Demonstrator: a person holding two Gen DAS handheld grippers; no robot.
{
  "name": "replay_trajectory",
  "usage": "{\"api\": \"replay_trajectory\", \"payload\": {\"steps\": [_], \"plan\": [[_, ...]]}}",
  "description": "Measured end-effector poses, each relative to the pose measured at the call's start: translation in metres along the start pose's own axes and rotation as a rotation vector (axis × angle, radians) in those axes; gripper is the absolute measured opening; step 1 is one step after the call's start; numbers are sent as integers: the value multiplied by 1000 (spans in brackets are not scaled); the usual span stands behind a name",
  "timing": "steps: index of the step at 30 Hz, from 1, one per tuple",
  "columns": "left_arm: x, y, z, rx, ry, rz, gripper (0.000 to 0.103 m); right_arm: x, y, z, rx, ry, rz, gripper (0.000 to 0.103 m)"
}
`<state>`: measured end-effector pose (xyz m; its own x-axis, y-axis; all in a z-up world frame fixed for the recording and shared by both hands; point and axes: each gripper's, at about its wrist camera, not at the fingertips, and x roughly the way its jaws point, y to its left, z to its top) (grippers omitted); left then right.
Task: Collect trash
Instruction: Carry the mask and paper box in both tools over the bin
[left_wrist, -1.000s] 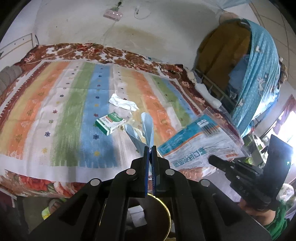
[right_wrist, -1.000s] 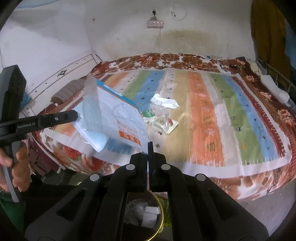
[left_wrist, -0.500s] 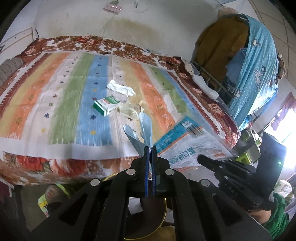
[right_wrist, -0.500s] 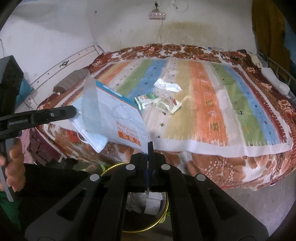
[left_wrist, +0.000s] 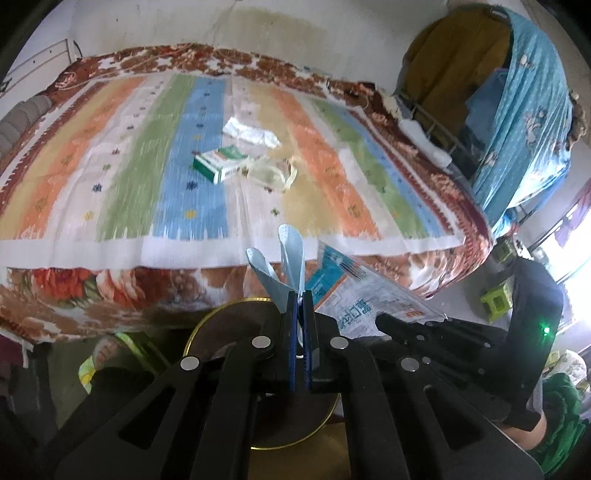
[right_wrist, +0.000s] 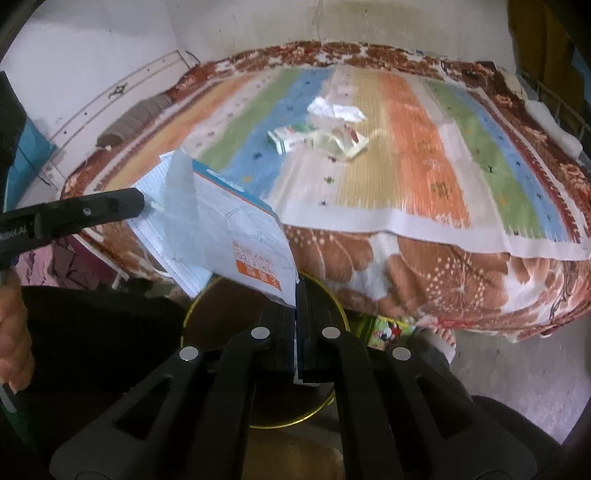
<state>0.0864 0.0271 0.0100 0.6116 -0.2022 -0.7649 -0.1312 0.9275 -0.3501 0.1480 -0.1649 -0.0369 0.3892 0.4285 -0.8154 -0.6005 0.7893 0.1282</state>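
A printed plastic pack of face masks (right_wrist: 236, 240) hangs between both grippers, just off the bed's front edge. My right gripper (right_wrist: 296, 286) is shut on its orange-printed corner. My left gripper (left_wrist: 300, 295) is shut on the pack's pale blue end (left_wrist: 291, 254); in the right wrist view its fingertips (right_wrist: 138, 201) pinch that far side. A round gold-rimmed bin (left_wrist: 212, 315) (right_wrist: 291, 424) sits on the floor right under the pack (left_wrist: 354, 291). On the bed lie a green-and-white box (left_wrist: 220, 165), a clear wrapper (left_wrist: 271, 171) and a crumpled white tissue (left_wrist: 251, 133).
The bed with a striped cover (right_wrist: 424, 158) fills the space ahead, its flowered blanket hanging over the front edge. A blue patterned cloth (left_wrist: 524, 122) hangs over a rack at the right. A grey pillow (right_wrist: 129, 120) lies at the bed's left end.
Both grippers have drawn back from the bed and sunk, carrying the mask pack with them. The bin's gold rim now shows below both grippers, and the bed has slid up in both views.
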Motion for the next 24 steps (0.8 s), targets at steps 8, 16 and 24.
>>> {"api": "replay_trajectory", "payload": {"steps": [8,16,24], "plan": [[31,10,-8,-77,113,33,2,29,-7,-9,70,115,10,0],[59,17,-17,-127,203,60,2,57,-8,-14,83,208,-8,0],[81,28,-24,-181,271,83,2,80,-9,-18,98,275,-21,0]]}}
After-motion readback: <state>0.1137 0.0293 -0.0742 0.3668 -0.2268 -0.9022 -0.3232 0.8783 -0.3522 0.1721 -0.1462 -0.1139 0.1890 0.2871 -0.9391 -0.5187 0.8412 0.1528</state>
